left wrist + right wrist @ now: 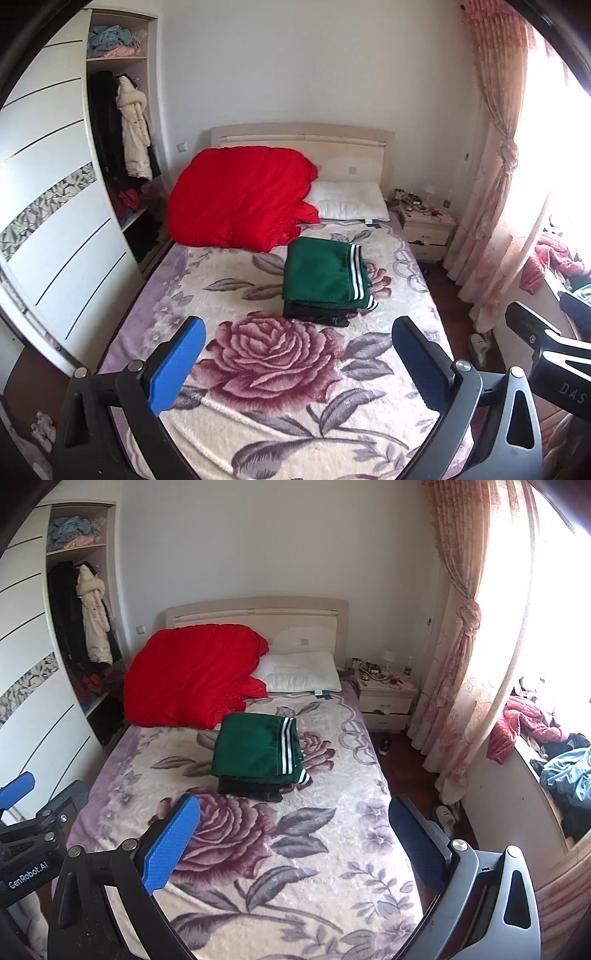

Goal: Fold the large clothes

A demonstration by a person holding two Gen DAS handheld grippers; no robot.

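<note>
Both grippers hang above the foot end of the bed (155, 295), each with its blue-padded fingers spread wide and nothing between them. The left gripper (295, 369) and the right gripper (291, 845) look along the bed toward the headboard (303, 142).

The clothes to be handled lie ahead of both, near the middle of the bed and a little toward its right edge: a folded green garment (321, 271) with white stripes along its right side sits squarely on top of a folded black garment (317, 315), whose near edge pokes out from under it. The stack's long axis runs roughly from the foot end toward the headboard, so its short near edge faces the grippers. Well apart from the stack, a red quilt (240, 195) is heaped at the far left corner, touching a white pillow (351, 201) at the head end.

The stack looks finished, so the folding on the bed seems done for these two pieces. More loose clothes (569, 771) lie in a heap on the window ledge, off the right side of the bed; that is probably where the next piece comes from. The right gripper is the nearer one to that pile, while both sit about equally far from the stack.
</note>
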